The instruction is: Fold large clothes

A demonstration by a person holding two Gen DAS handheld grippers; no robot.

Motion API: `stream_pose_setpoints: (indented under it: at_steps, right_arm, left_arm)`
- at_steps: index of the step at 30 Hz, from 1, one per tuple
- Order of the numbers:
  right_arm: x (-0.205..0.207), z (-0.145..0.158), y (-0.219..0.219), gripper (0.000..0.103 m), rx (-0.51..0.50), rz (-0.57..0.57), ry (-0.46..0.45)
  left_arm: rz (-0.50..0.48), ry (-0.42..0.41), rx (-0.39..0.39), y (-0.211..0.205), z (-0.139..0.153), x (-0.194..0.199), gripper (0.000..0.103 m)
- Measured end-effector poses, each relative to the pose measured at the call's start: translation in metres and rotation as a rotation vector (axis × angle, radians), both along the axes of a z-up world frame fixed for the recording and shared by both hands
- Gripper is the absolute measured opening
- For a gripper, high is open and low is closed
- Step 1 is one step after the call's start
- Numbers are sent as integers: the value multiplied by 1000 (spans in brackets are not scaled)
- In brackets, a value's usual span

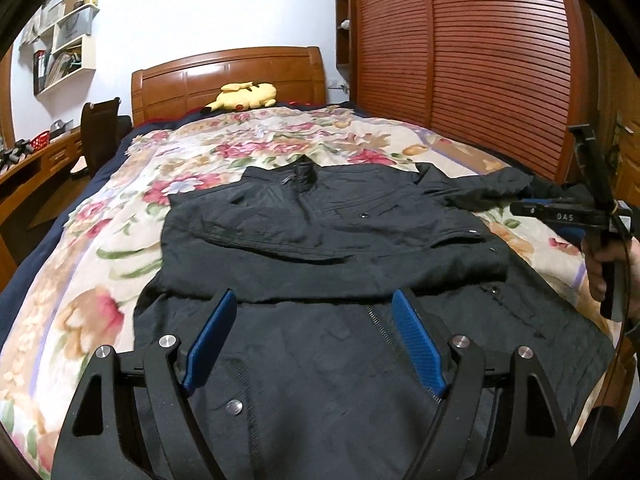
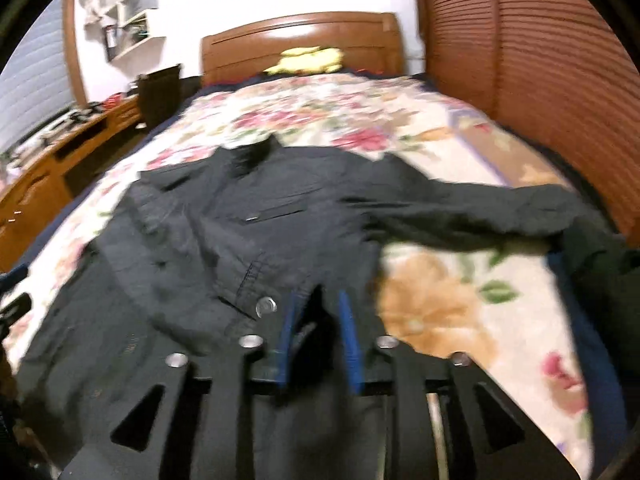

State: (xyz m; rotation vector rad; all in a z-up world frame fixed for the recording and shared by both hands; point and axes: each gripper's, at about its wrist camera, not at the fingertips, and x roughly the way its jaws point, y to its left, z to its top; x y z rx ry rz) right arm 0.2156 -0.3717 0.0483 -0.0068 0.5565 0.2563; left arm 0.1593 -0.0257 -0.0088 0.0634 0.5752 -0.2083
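Jacket point(image 1: 320, 232) lies front-up in the middle of the bed point(image 1: 100, 280), collar toward the headboard point(image 1: 228, 80) at 12 o'clock, hem toward the cameras at 6. Progress looks like roughly one step in: one sleeve point(image 1: 256, 232) is already laid across the chest from about 9 toward 3; the other sleeve point(image 2: 480, 212) is still stretched out toward 3 o'clock over the quilt, unfolded. Left gripper point(image 1: 312, 344) hovers over the lower front near the zipper, jaws spread wide, nothing between them. Right gripper point(image 2: 316, 328) is at the jacket's side edge near the hem; jaws are narrow with dark fabric between them, so it looks clamped on the jacket, though that view is motion-blurred and I can't confirm a firm pinch. In the left view the right gripper sits at 3 o'clock beside the outstretched sleeve. Left to do, as I judge it: bring that sleeve in across the body, fold the sides if needed, then fold hem up to collar. Plush point(image 1: 246, 96) at 12 o'clock is out of the way.
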Motion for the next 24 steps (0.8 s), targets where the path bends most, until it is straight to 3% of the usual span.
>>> stream_pose_setpoints:
  at_steps: [1,9,14,24]
  right_arm:
    - [-1,1,-3,39,-5,-6,-7]
    - [-13,-3,-32,41,-63,-41,-52]
    - [-9,7,-55,62,-79,-89,-56]
    - [26,46,-116,62,-73,-218,-63]
  left_arm:
    - [-7,2,0,-4,-1,2,81]
    - [-46,2,8,-34,0,24,81]
    - [-67,0,0,-46,-3,28,81]
    - [-70,26,15,-54,-15,31,81]
